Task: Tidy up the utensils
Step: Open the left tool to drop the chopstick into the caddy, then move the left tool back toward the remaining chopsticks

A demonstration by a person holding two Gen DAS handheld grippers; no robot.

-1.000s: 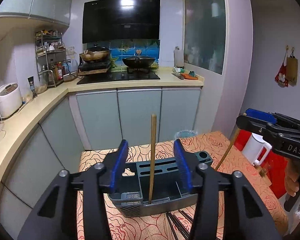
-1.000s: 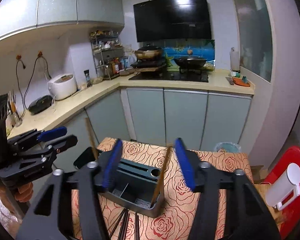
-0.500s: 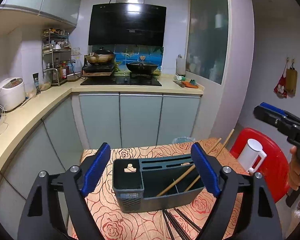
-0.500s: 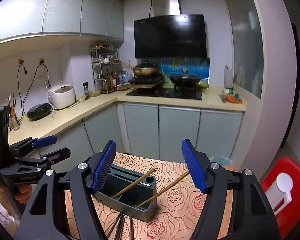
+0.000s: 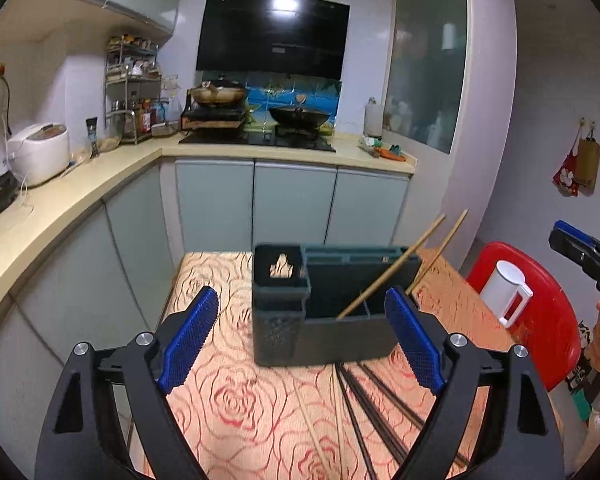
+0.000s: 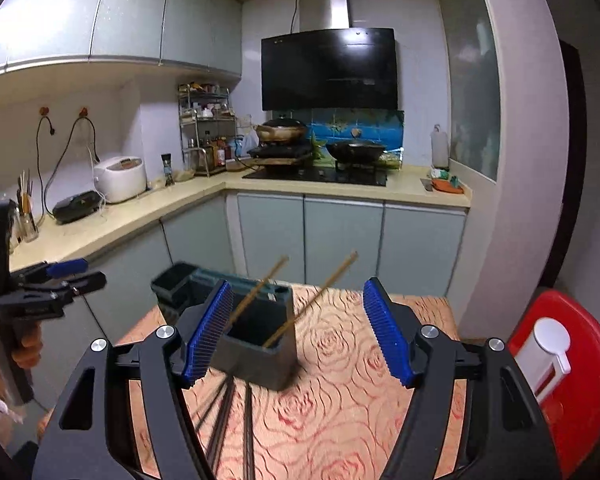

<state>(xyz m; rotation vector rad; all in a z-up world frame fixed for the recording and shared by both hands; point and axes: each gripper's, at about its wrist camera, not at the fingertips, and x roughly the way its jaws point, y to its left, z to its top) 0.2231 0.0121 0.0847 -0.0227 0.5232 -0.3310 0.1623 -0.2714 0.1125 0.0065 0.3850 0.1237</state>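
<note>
Both tools are seen held apart with nothing between their pads: the left tool (image 5: 300, 344), its jaws just opened, and the right tool (image 6: 298, 332), likewise just widened. Dark chopsticks (image 5: 380, 404) and pale thin sticks (image 5: 312, 420) are laid flat on the rose-patterned surface (image 5: 228, 400), just in front of the grey utensil holder (image 5: 324, 336). Two wooden chopsticks (image 5: 380, 286) are shown leaning inside the holder's large compartment, tilted right. Beyond, a white jug (image 5: 506, 294) is set on a red stool (image 5: 548, 320).

text: none legible | labels: none legible | numbers: none
</note>
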